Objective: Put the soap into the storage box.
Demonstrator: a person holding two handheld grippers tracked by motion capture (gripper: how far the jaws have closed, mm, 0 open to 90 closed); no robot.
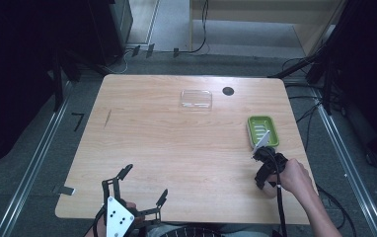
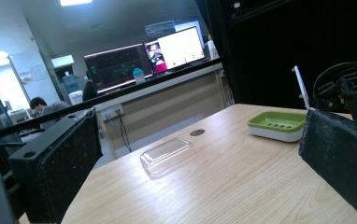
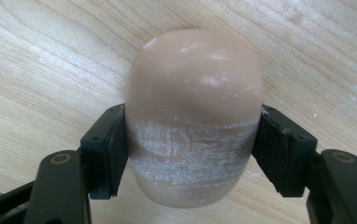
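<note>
A tan oval soap bar (image 3: pixel 195 84) with white scuff marks lies on the wooden table (image 1: pixel 176 148). My right gripper (image 3: pixel 193 149) points down at it, and both black pads press against its sides. In the high view the right gripper (image 1: pixel 264 183) is at the table's right front, just in front of a green soap dish (image 1: pixel 262 131). My left gripper (image 1: pixel 145 182) rests at the front left edge with its jaws wide apart and nothing between them. A clear plastic lid (image 1: pixel 196 99) lies at the far middle of the table. The left gripper view looks across to the lid (image 2: pixel 167 155) and the dish (image 2: pixel 276 122).
A small black round hole (image 1: pixel 228 91) sits in the tabletop just right of the lid. Cables trail across the floor behind the table. Metal rails run along the floor on both sides. A counter with monitors (image 2: pixel 144 58) stands beyond the far edge.
</note>
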